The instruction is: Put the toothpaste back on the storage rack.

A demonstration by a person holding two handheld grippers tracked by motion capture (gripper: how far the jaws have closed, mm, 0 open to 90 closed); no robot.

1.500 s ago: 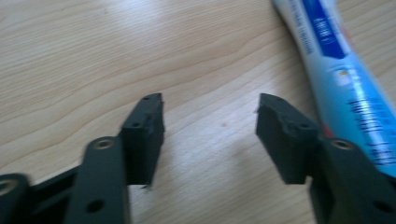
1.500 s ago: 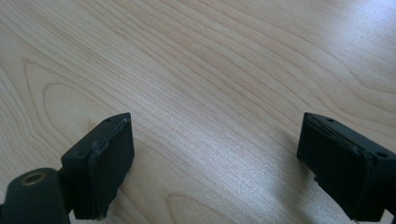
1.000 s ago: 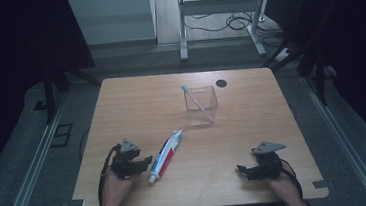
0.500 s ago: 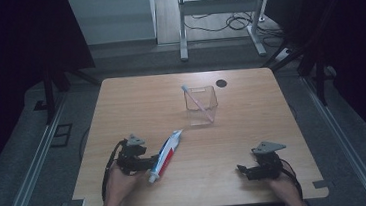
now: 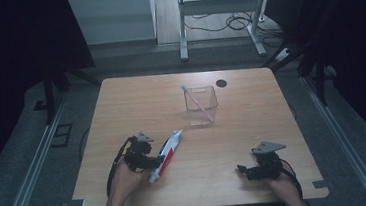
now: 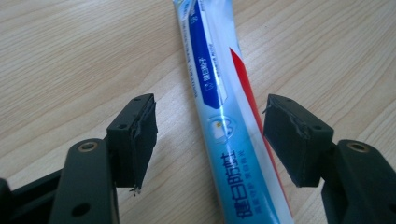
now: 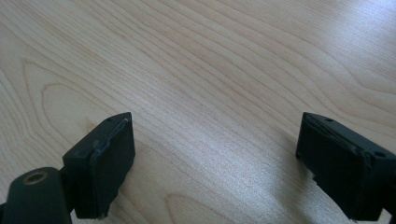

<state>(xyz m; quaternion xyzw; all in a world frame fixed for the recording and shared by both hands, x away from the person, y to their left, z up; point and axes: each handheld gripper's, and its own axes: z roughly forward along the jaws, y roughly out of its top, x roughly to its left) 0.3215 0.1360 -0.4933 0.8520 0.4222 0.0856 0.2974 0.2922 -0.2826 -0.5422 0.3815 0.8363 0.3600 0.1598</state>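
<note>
My left tool sits low over the desk with its jaws spread fairly wide; they have just been opening. The toothpaste tube lies flat on the wood between them, touching neither pad that I can see: there is bare desk on both sides of it in the left gripper view. The tube runs away from the tool along its line of sight, blue panel on one side, red stripe on the other.

In the high view the tube lies just beside the left tool, its far end aimed at a clear container well beyond it, with a pale toothbrush leaning inside.

My right tool rests well apart from all this, jaws wide, nothing but wood grain between them.
</note>
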